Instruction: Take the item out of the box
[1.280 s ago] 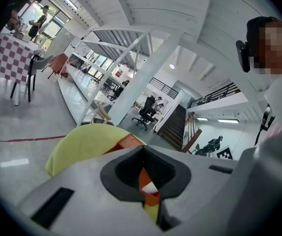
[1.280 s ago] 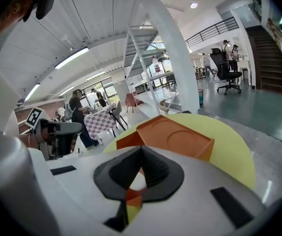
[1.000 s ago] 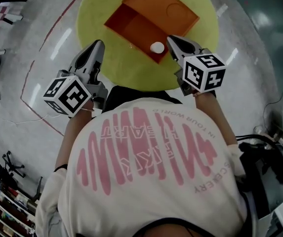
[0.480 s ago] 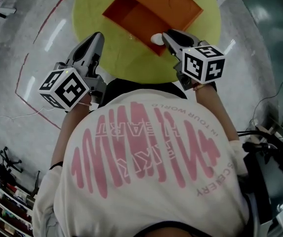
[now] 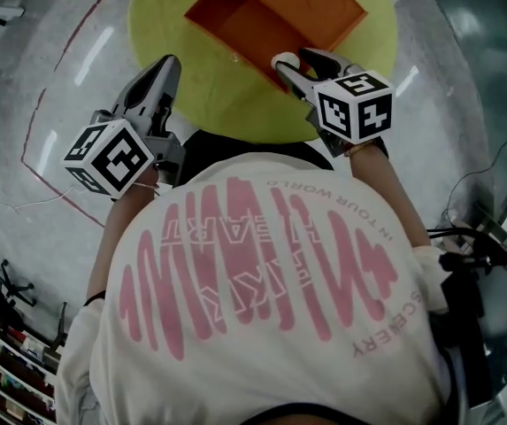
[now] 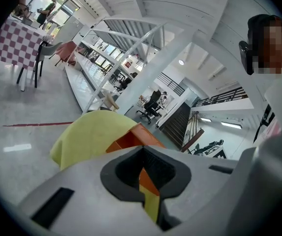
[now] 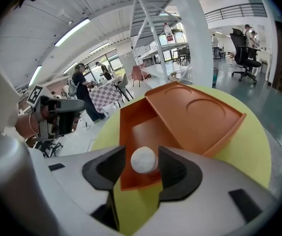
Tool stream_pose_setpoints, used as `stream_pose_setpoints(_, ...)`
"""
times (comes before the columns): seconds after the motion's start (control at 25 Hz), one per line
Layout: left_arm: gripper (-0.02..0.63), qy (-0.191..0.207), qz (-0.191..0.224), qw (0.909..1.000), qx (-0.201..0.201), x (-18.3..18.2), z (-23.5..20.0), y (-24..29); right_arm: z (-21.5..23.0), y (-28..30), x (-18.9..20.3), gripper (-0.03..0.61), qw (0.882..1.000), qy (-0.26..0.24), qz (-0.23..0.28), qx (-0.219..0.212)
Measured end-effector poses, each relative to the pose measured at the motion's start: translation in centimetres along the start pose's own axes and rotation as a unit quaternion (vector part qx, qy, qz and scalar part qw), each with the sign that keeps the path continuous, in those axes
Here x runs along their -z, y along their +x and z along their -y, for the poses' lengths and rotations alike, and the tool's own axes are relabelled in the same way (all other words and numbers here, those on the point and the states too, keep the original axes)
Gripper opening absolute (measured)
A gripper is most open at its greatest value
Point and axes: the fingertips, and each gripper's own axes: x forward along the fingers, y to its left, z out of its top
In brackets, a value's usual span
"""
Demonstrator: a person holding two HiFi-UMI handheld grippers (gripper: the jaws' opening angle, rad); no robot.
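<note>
Opening at this moment, the jaws of the right claw (image 7: 143,157) are held over the near wall of the orange box (image 7: 127,127), and a white ball (image 7: 143,160) is seen between them. The ball is set close against the right-hand pad, while a gap is shown between it and the left-hand pad, so it is not pinched. Whether it is resting on the box floor cannot be told. In the head view the ball is found at the near corner of the box, right at the tips of the right claw. The box is laid on a round yellow tabletop (image 7: 251,151), with its lid (image 7: 195,112) folded back flat on the far side. The jaws of the left claw (image 6: 141,170) are brought together, only a thin slit being left between them, and nothing is held there; in the head view it is held over the tabletop's near edge, apart from the box
</note>
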Motion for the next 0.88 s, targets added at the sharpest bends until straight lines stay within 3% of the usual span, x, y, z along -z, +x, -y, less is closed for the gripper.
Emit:
stream_pose_setpoints(0.36,0.008,-0.009,0.011,0.9999,-0.004,0.3,-0.3,-0.4,-0.1,0.8,1.5,0.199,0.997,-0.057,-0.047,0.015)
stream_pose_setpoints(0.52,0.008,-0.014,0.013,0.9998,-0.006,0.9,-0.4,-0.7,0.1,0.9,1.8,0.163,0.997,-0.060,-0.053,0.020)
stream_pose_setpoints(0.88,0.008,-0.020,0.023,0.9995,-0.006,0.3,-0.8,-0.9,0.1,1.5,1.6,0.163,0.995,-0.068,-0.063,0.025)
